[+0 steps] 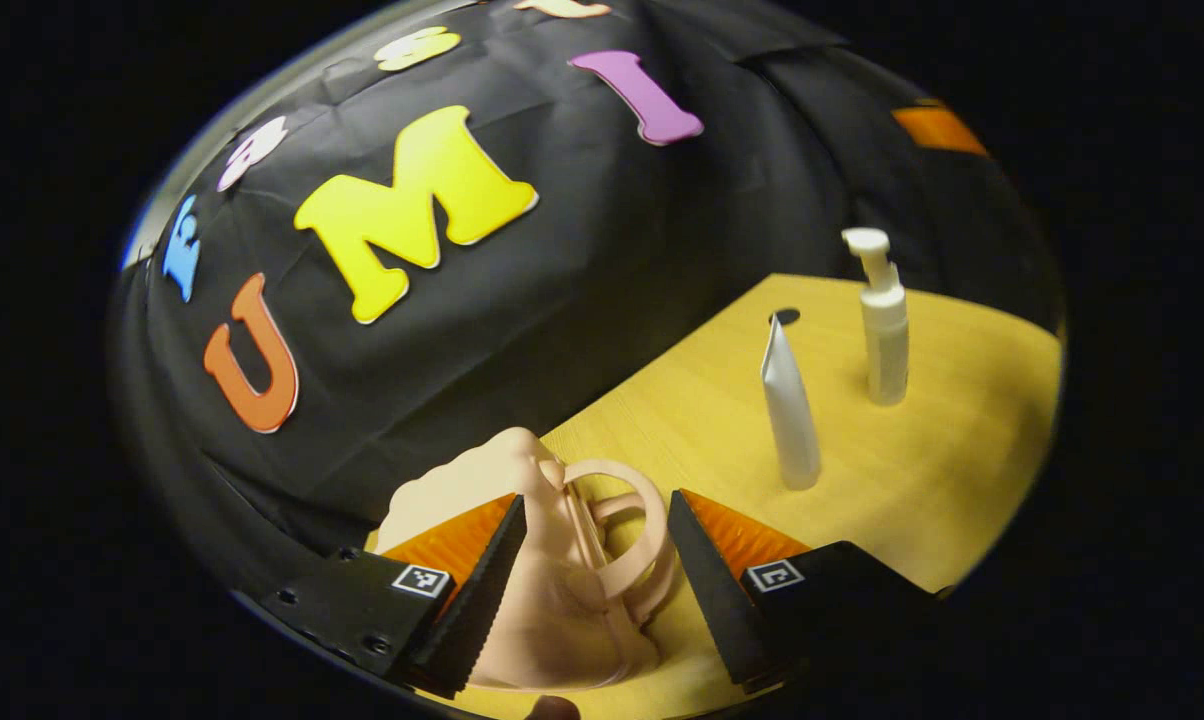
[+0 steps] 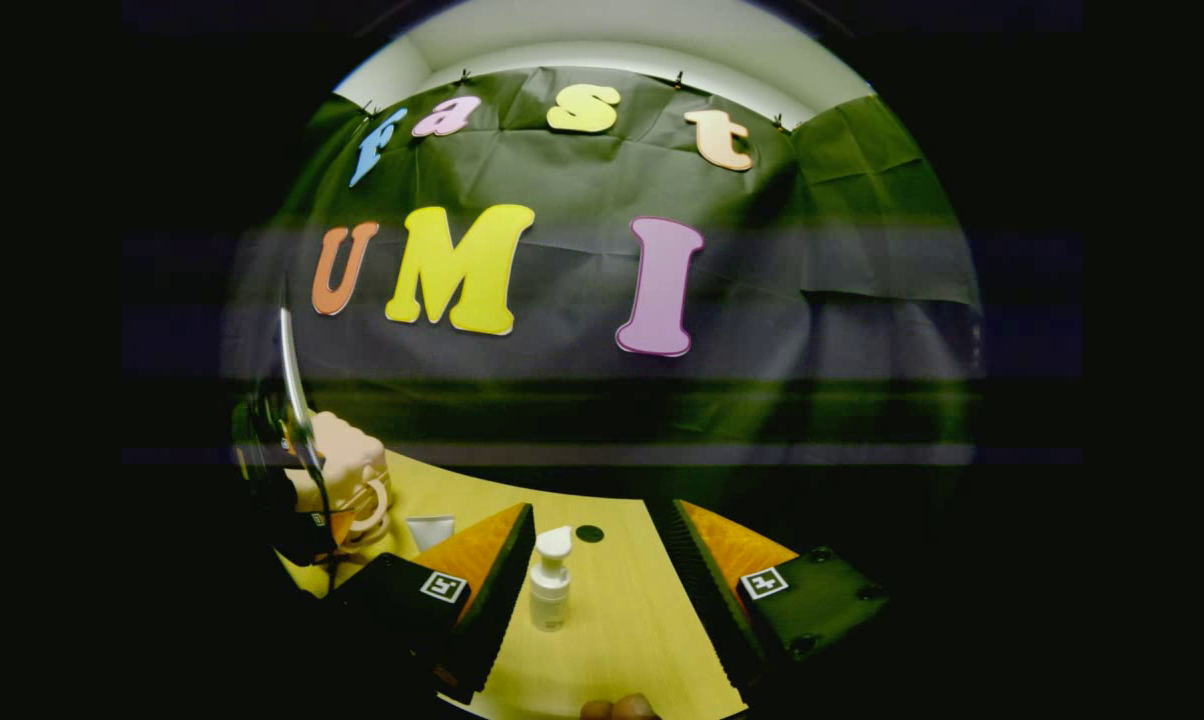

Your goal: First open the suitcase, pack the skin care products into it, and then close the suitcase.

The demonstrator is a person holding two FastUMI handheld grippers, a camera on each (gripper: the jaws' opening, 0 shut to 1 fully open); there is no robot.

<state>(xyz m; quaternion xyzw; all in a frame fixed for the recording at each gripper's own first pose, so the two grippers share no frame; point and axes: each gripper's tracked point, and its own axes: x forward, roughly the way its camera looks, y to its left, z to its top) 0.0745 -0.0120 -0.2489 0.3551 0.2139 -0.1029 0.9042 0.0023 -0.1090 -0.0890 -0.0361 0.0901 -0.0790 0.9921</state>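
Suitcase: small, pale pink, shut, standing at the table's edge close to the booth wall; looped handle faces outward. Left gripper: fingers spread either side of the handle, not pressing it, apparently lined up to open the case. Tube and pump bottle: upright, near each other, well apart from the case, awaiting packing. Right gripper: released, low over the table, pump bottle between its fingers, untouched.
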